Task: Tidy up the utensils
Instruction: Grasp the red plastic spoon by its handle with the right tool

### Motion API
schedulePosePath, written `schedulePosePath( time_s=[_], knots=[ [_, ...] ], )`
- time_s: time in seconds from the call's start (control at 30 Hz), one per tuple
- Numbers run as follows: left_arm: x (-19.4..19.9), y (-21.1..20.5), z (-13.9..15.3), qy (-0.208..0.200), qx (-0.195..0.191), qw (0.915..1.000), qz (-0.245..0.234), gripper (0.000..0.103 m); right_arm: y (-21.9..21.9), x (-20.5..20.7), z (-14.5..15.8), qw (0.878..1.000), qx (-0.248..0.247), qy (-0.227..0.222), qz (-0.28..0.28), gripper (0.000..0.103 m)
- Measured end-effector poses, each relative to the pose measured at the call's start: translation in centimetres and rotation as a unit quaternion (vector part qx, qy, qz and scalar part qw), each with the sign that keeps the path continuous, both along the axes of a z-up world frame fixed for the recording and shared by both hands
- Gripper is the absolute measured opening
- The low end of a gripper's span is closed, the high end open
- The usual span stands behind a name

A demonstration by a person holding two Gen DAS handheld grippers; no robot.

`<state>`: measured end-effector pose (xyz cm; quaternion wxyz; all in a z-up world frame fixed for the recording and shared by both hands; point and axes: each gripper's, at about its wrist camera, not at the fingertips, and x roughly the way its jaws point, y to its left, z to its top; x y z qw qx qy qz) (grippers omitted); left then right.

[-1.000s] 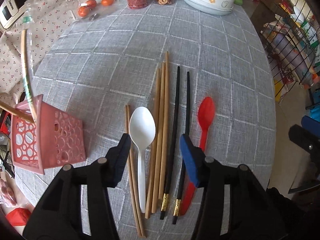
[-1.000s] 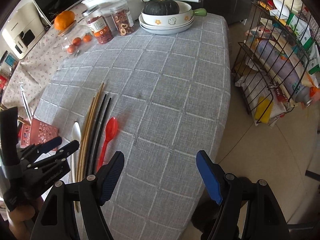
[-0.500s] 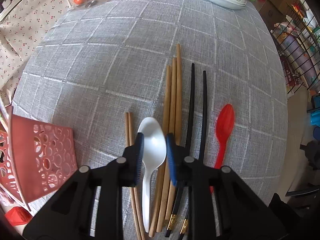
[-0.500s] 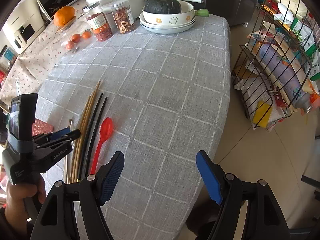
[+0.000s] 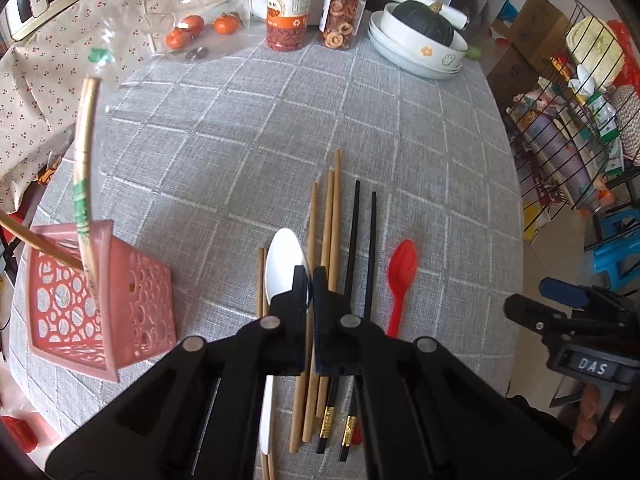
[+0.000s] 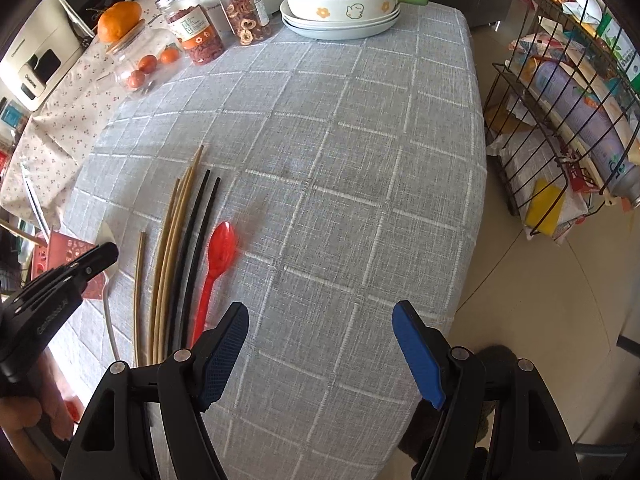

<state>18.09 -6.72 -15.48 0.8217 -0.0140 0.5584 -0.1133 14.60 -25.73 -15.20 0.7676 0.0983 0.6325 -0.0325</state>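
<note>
My left gripper is shut on the white plastic spoon, pinching its bowl near the neck; the spoon looks slightly raised off the grey checked tablecloth. Wooden chopsticks, black chopsticks and a red spoon lie side by side to its right. A pink perforated basket at the left holds two chopsticks. My right gripper is open and empty above the table's near edge; the red spoon lies to its left.
Jars, a container of small tomatoes and stacked white bowls with a squash stand at the far edge. A black wire rack stands on the floor beyond the right table edge.
My left gripper closed from wide open onto the white spoon and has risen a little with it. The right gripper stayed open, shifting slightly.
</note>
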Motion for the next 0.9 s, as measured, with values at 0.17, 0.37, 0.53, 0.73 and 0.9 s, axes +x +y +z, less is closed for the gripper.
schedulePosePath(
  time_s=[0.17, 0.37, 0.53, 0.73, 0.9],
  knots=[
    [-0.8, 0.7, 2.8, -0.043, -0.043, 0.9981, -0.007, 0.003, 0.8, 0.9, -0.5, 1.000, 0.017, -0.005, -0.001, 0.076],
    [-1.7, 1.5, 5.0, -0.084, -0.086, 0.9926, -0.010, 0.003, 2.8, 2.8, -2.3, 0.998, 0.059, 0.005, 0.014, 0.055],
    [-2.5, 2.1, 6.2, -0.100, -0.115, 0.9882, -0.016, 0.003, 4.1, 4.7, -4.6, 0.995, 0.091, 0.025, 0.014, 0.038],
    [-2.9, 2.7, 7.1, -0.105, -0.134, 0.9853, -0.017, 0.003, 4.9, 6.6, -6.3, 0.995, 0.098, 0.031, 0.002, 0.029],
    [-2.8, 3.4, 7.3, -0.108, -0.142, 0.9839, -0.012, 0.003, 5.4, 7.1, -6.9, 0.995, 0.099, 0.031, -0.005, 0.024]
  ],
)
